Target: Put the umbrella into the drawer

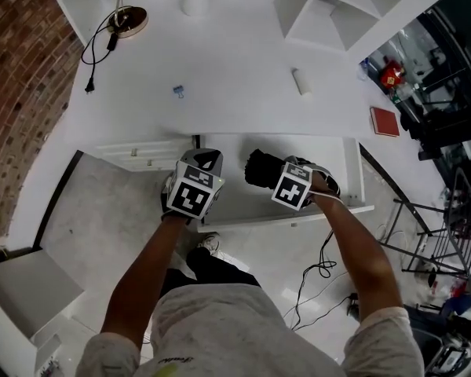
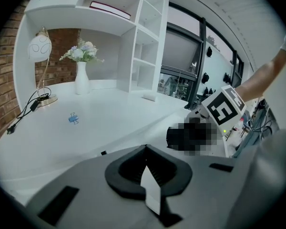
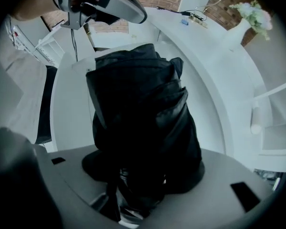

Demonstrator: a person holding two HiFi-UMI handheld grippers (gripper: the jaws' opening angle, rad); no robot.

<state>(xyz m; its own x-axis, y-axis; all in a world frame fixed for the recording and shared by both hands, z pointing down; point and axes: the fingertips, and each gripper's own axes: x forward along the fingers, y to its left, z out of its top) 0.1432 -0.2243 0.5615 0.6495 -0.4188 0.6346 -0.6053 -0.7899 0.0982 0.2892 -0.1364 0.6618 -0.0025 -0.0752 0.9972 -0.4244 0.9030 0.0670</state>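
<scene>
Right claw (image 3: 143, 194): pinches the near end of a folded black umbrella (image 3: 138, 109), whose fabric fills the space between the jaws and reaches away from them. In the head view this claw (image 1: 286, 177) holds the umbrella (image 1: 261, 170) inside the outline of the open drawer (image 1: 353, 171), toward its middle. The drawer's pale floor (image 3: 69, 113) shows on both sides of the umbrella. Whether the umbrella rests on that floor cannot be told.

Left claw (image 2: 145, 168): jaws pressed together, with nothing between them. In the head view it (image 1: 206, 162) sits at the drawer's left front corner, beside the umbrella and apart from it.

Drawer: pulled out from under the front edge of the white desk (image 1: 235, 61). To its left a second drawer front (image 1: 141, 154) is closed.

Desk top, outward from the drawer:
- a small blue clip (image 1: 178, 91) lies left of centre;
- a short white roll (image 1: 301, 81) lies right of centre;
- a red book (image 1: 385, 121) lies at the right end;
- a lamp base (image 1: 128, 20) with a black cord trailing leftward stands at the far left;
- a white vase (image 2: 81, 80) holding pale flowers (image 2: 81, 52) stands at the back.

Shelf unit (image 2: 143, 42): white, standing on the back right of the desk. Its top compartment holds a flat red volume (image 2: 109, 7), and the other compartments that show are plain white.
</scene>
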